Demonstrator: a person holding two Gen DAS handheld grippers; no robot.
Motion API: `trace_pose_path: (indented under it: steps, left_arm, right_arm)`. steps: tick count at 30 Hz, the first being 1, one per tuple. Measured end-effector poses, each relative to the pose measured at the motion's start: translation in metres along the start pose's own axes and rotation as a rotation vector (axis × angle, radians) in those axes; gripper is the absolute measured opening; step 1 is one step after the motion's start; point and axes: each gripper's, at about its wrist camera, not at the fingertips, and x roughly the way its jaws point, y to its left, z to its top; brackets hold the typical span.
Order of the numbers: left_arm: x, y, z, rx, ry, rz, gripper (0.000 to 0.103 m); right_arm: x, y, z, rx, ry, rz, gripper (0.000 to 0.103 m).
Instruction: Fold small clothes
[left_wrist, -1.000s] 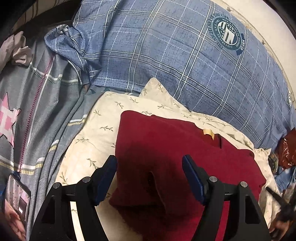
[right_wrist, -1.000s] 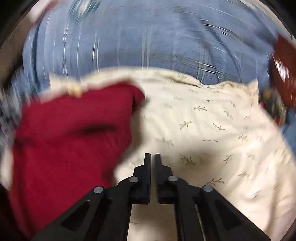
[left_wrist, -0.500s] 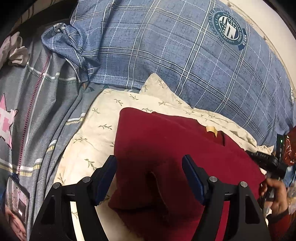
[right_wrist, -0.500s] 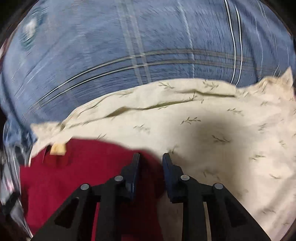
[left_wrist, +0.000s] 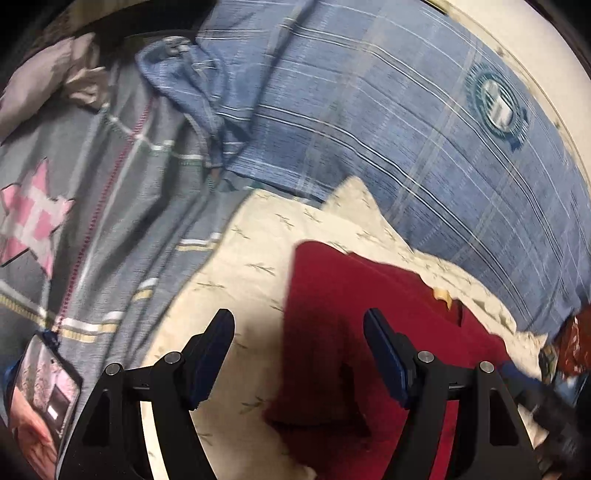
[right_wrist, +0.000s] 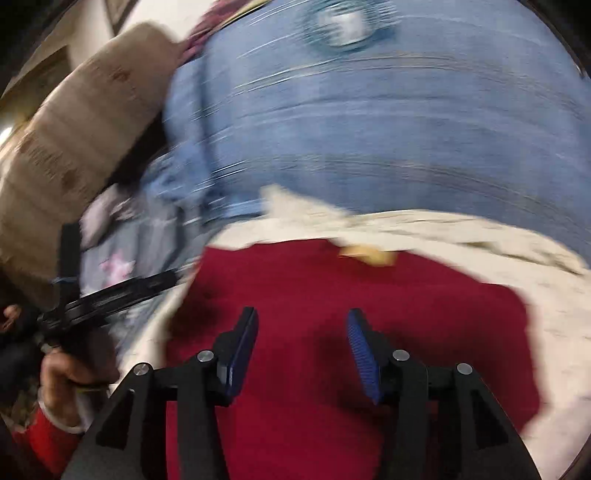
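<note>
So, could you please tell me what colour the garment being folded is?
Dark red garment; it shows sharpest in the left wrist view.

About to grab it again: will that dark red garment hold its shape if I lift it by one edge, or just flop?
Probably flop: the red garment is soft cloth lying flat on the cream leaf-print cloth, already folded over itself. Lifted by one edge, the fold would likely fall open. It looks light, and its fuzzy surface should grip well. The right gripper is opening above it, with nothing clamped.
</note>
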Motion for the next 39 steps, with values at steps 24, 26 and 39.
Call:
trace_pose_path:
  steps: [24,26,39]
  left_arm:
    - [-0.025,0.017,0.006,-0.073,-0.093,0.001,0.072]
    - [-0.028,0.013,0.004,-0.051,-0.128,0.034,0.072]
    - [0.002,-0.026,-0.01,0.098,-0.008,-0.016,0.072]
  right_arm:
    - [0.064,0.059,0.022,0.08,-0.042,0.109,0.005]
    - [0.082,0.062,0.03,0.143,-0.051,0.143,0.005]
    - [0.007,-0.035,0.008,0.193,-0.064,-0.16,0.046]
